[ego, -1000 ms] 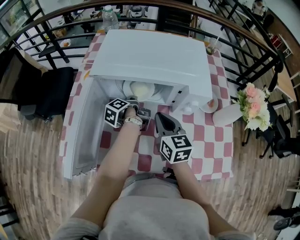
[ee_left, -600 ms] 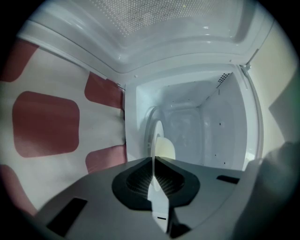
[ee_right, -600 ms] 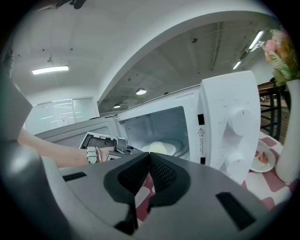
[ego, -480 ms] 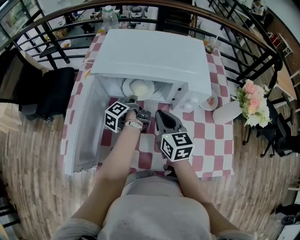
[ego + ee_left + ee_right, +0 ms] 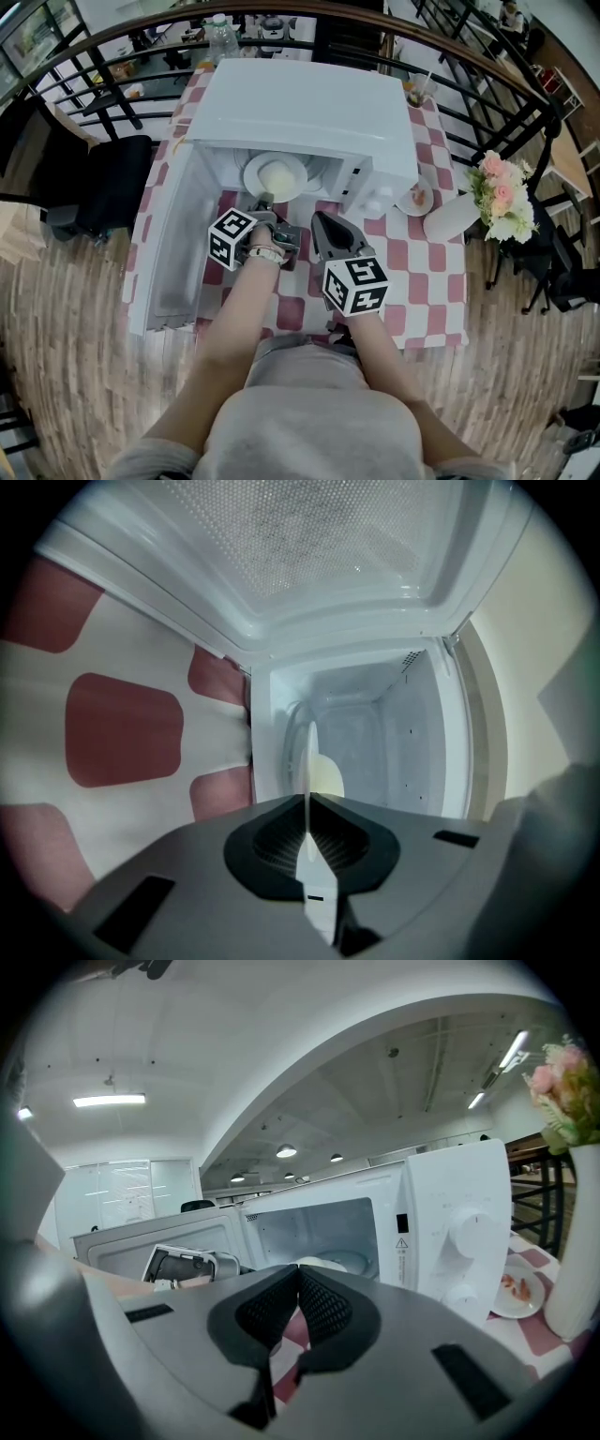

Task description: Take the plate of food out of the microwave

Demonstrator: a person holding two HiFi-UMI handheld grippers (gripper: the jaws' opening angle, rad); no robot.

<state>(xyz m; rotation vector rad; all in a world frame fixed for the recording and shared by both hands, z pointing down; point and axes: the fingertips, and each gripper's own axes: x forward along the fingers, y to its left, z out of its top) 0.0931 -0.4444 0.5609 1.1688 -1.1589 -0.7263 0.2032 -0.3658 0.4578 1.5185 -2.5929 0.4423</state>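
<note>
Head view: the plate (image 5: pixel 274 176) of pale food lies in the mouth of the open microwave (image 5: pixel 309 112), and the left hand-held gripper (image 5: pixel 265 201) reaches its near rim.
Left gripper view: the 2 jaws are clamped on that rim, seen edge-on.
Right gripper view: the right hand-held gripper (image 5: pixel 298 1277) is closed and empty, above the counter (image 5: pixel 539 1330).

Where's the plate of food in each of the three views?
Head view: plate upper centre, at the microwave mouth.
Left gripper view: plate edge-on, lower centre, between the jaws.
Right gripper view: plate centre, in the microwave opening.
Shared landmark: the white microwave.
</note>
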